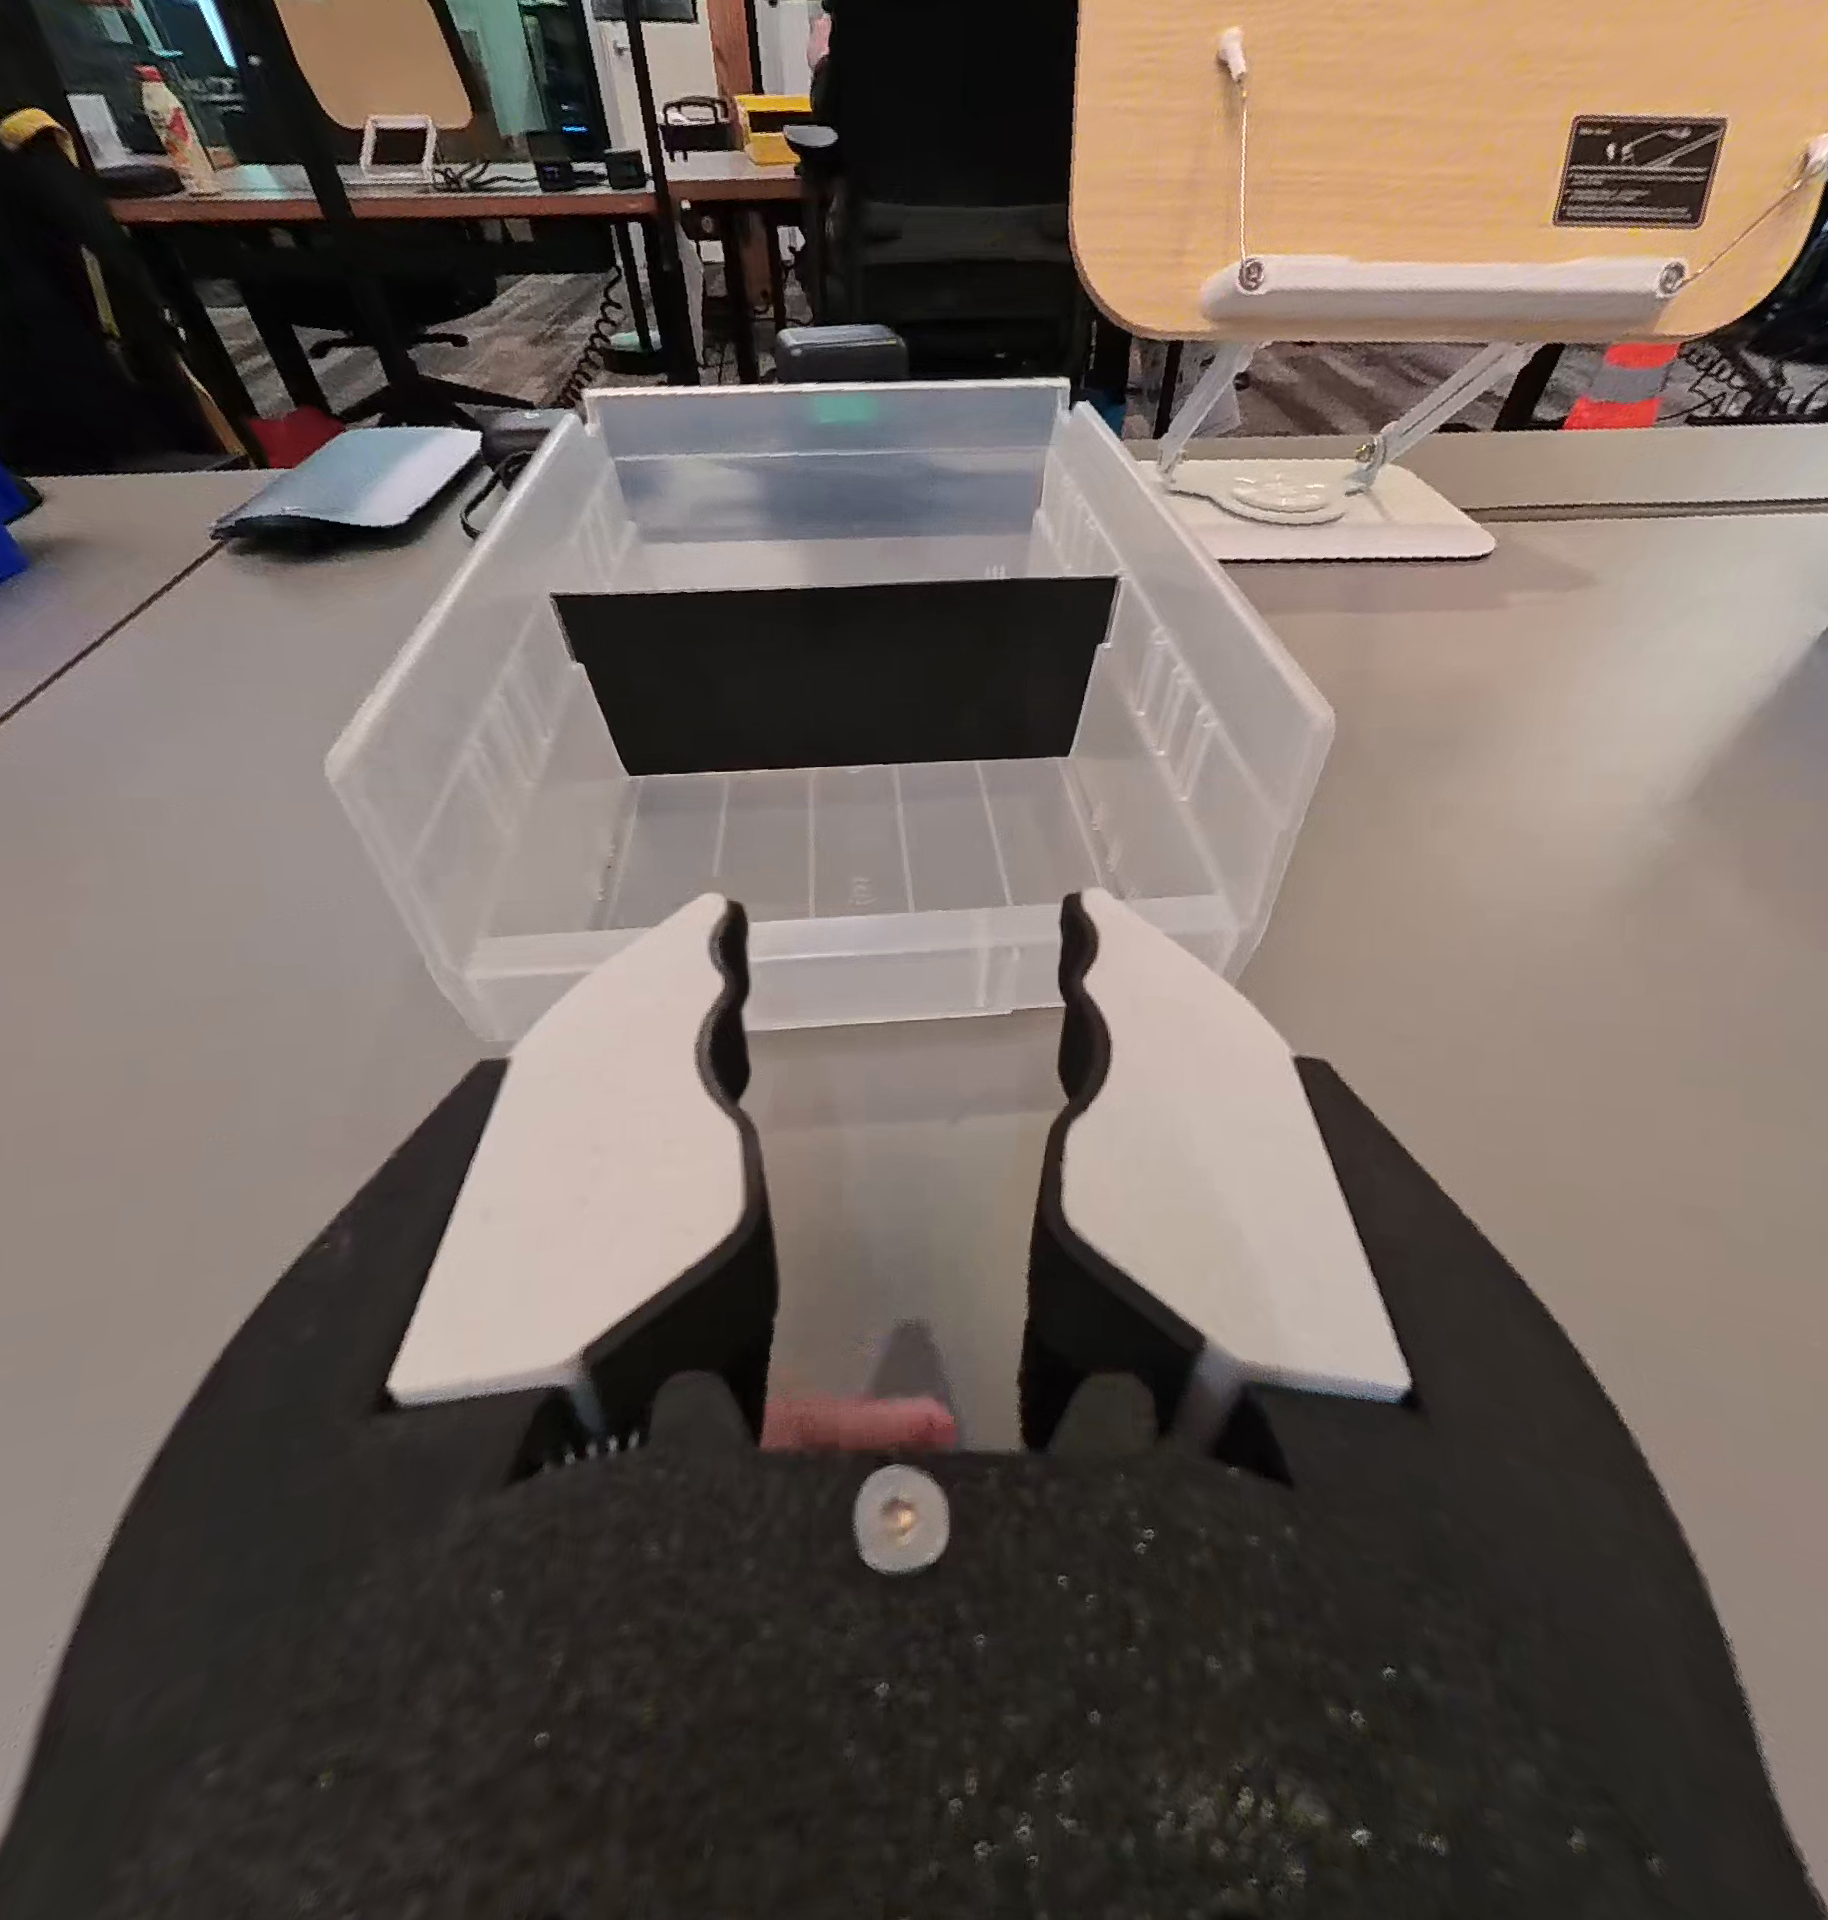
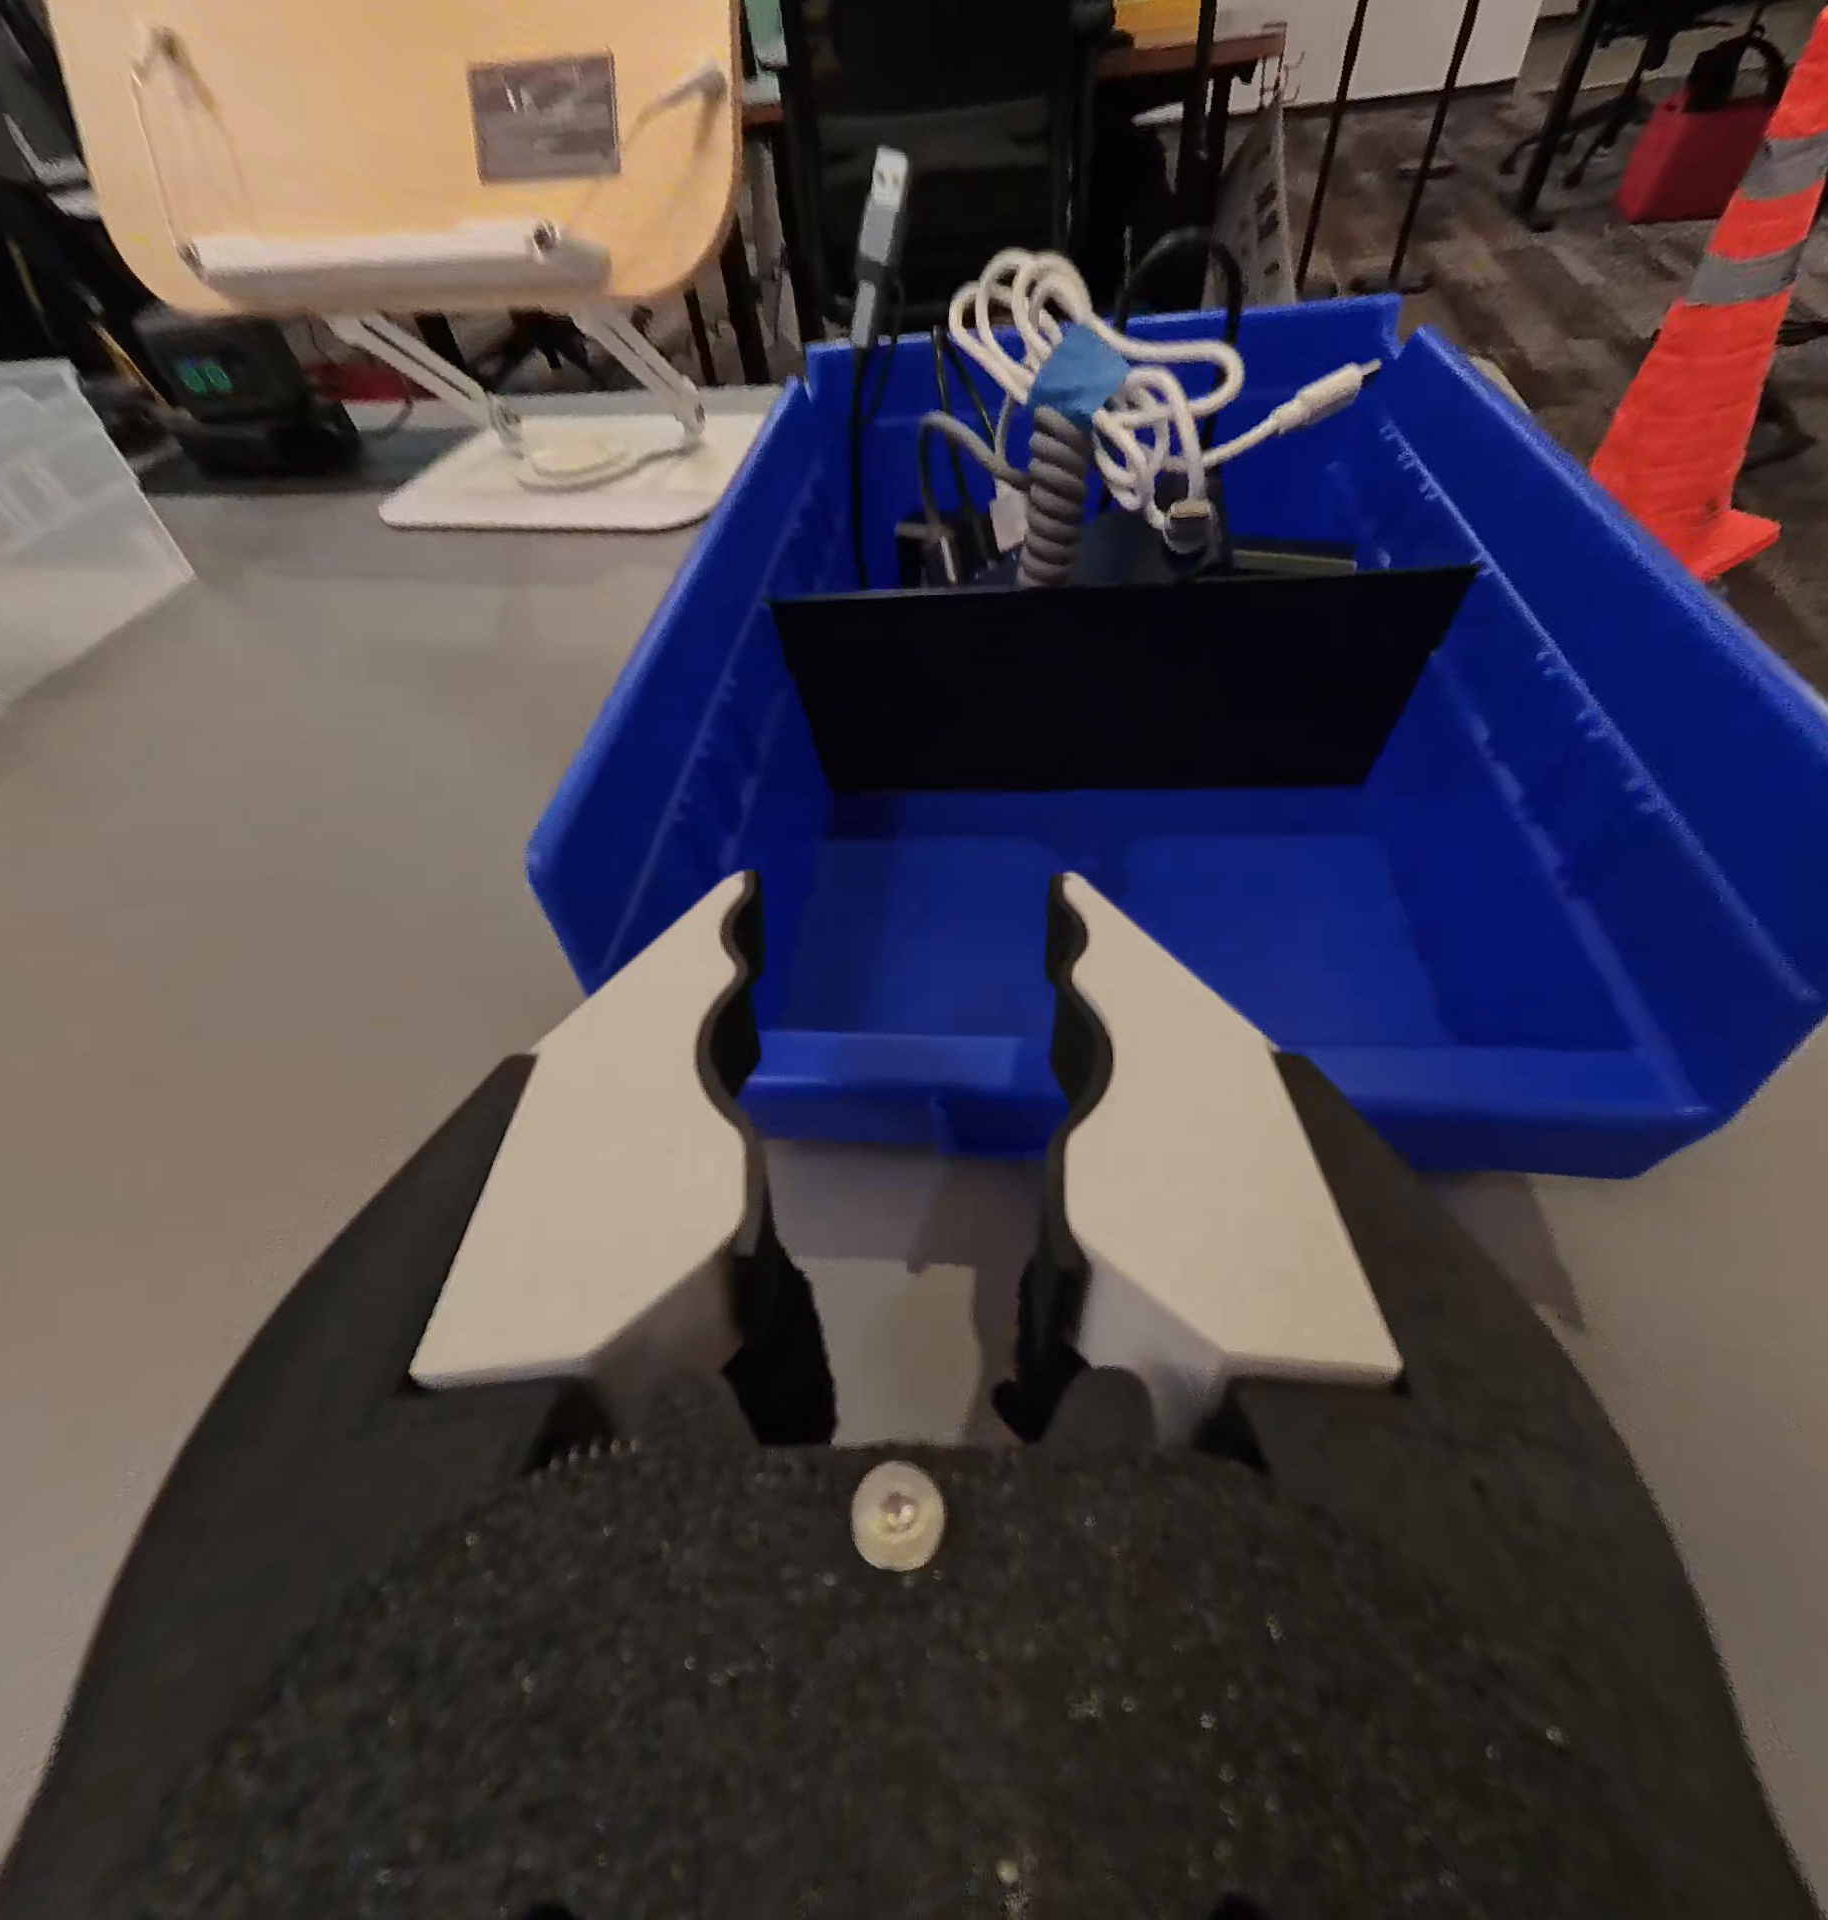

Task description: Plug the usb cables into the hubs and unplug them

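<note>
Both grippers are held with jaws apart and empty above a grey worktop [image 1: 1512,831]. The left gripper [image 1: 902,935] faces a clear bin [image 1: 422,790]; the right gripper [image 2: 902,914] faces a blue bin [image 2: 1616,831], where tangled usb cables [image 2: 1107,416] are piled behind a black divider [image 2: 1118,675]. One plug is best picked singly, clear of the tangle

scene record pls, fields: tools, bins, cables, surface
left tool: open, empty, facing clear bin
right tool: open, empty, facing blue bin
clear bin: black divider, nothing visible inside
blue bin: near half empty
cables: tangled in blue bin's far half, behind its divider
hubs: dark items under cables, unclear
table: grey, both bins on it
</note>
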The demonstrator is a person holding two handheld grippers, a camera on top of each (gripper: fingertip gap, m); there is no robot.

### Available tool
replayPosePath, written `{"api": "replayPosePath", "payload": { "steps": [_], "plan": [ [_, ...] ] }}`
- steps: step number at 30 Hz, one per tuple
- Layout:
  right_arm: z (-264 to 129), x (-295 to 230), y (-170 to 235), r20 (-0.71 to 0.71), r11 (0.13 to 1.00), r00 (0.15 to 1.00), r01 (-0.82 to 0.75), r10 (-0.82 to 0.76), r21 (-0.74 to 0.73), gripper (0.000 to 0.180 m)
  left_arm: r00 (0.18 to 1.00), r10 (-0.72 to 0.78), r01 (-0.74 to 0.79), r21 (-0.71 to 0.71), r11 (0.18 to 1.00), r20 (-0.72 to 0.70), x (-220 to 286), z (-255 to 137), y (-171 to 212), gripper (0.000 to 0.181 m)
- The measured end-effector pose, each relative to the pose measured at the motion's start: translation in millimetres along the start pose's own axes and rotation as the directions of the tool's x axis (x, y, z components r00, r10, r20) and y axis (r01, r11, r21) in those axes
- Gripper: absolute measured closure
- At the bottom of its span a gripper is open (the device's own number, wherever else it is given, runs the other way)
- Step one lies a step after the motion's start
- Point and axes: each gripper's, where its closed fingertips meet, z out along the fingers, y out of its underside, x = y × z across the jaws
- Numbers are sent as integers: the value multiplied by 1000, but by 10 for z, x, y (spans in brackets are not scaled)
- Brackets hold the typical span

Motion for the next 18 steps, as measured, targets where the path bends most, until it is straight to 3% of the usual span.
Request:
{"api": "replayPosePath", "payload": {
  "steps": [8,18],
  "plan": [
    [42,149,221,-53,990,998,13,-21,-143,125,985,174,-174,-32,984,14,296,12,85,130],
    [39,219,163,-94,991,995,12,-24,-132,124,990,134,-135,-21,991,-54,412,43,133,115]
  ]
}}
